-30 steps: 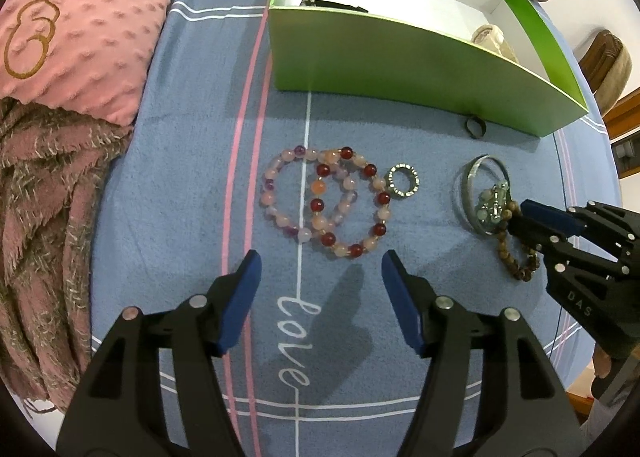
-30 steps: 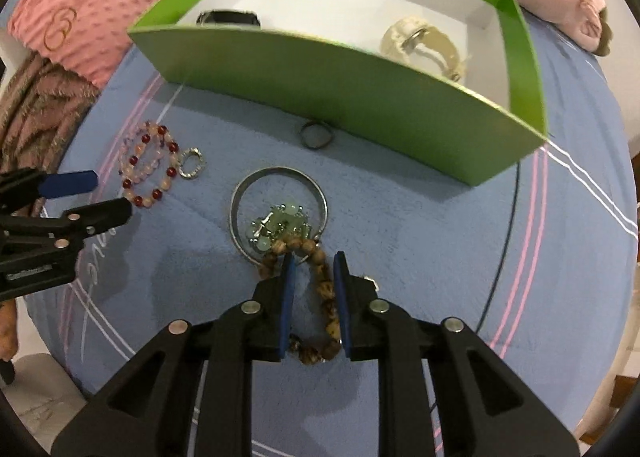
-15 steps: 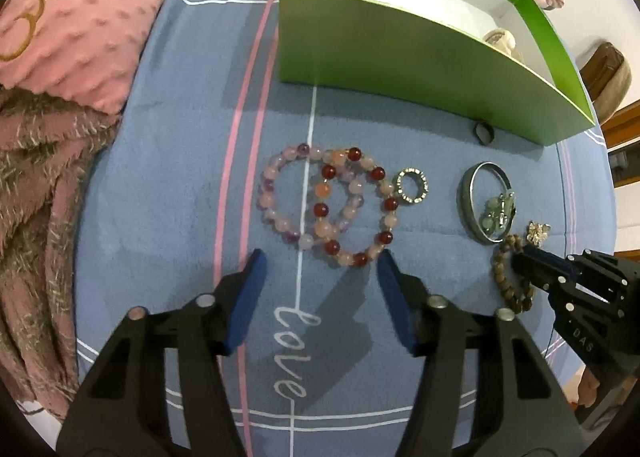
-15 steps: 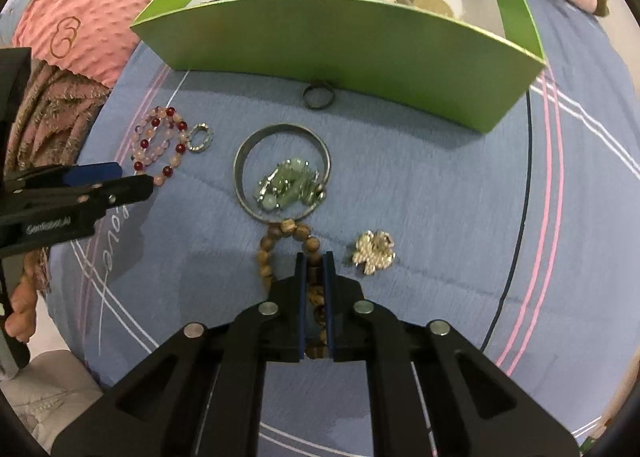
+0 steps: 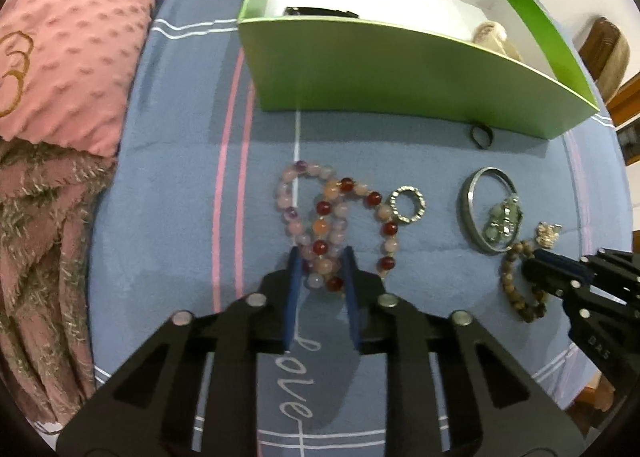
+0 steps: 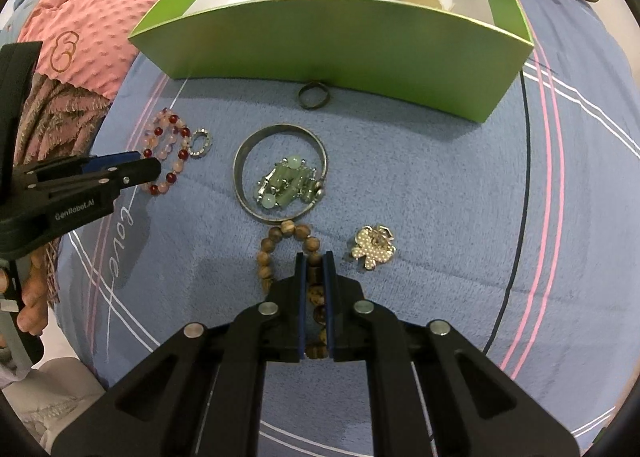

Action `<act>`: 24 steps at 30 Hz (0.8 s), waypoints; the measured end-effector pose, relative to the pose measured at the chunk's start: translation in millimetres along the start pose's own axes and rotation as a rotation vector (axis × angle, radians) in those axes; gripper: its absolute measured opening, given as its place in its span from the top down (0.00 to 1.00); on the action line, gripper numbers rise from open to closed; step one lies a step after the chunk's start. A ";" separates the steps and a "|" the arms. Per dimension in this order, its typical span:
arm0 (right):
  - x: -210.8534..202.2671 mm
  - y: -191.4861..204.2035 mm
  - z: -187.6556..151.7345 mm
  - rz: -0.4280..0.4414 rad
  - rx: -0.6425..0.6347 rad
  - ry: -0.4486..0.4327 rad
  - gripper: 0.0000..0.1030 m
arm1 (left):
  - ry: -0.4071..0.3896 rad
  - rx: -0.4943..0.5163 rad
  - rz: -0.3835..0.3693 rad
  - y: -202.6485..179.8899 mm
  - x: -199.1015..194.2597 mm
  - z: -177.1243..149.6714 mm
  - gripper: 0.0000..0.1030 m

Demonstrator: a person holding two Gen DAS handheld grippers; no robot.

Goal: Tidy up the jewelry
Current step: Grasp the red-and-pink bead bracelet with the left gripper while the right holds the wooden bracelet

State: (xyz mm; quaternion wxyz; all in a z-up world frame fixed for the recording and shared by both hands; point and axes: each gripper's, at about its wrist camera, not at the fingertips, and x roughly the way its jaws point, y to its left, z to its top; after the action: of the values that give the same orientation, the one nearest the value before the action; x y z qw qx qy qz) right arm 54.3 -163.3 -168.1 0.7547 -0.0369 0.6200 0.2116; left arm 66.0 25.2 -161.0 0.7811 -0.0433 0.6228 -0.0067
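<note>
Jewelry sorting — early stage, most pieces left on the bed.
Green box [image 6: 340, 45] holds two items; wooden bead bracelet [image 6: 276, 253] is clamped in right gripper [image 6: 314, 257] jaws, pink-red bead bracelets [image 5: 332, 225] are straddled by narrowed left gripper [image 5: 321, 257] jaws — not yet lifted.

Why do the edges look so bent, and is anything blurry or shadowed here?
Left wrist view: the fisheye lens bows the green box and rounds the corners black; the pink blanket looks soft, and the left tool casts a shadow on the blue bedspread. Right wrist view: same bending, but the wooden bead bracelet in the right tool looks sharp.
</note>
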 end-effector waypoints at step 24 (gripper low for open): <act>-39.4 -9.3 -4.6 -0.008 0.052 -0.089 0.93 | -0.084 -0.056 -0.092 20.4 -70.0 -45.9 0.92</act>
State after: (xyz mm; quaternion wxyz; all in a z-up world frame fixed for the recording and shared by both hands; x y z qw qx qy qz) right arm 47.9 -184.0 -133.6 0.7832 -0.0102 0.5908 0.1936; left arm 4.8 47.3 -104.6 0.8039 -0.0942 0.5868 -0.0235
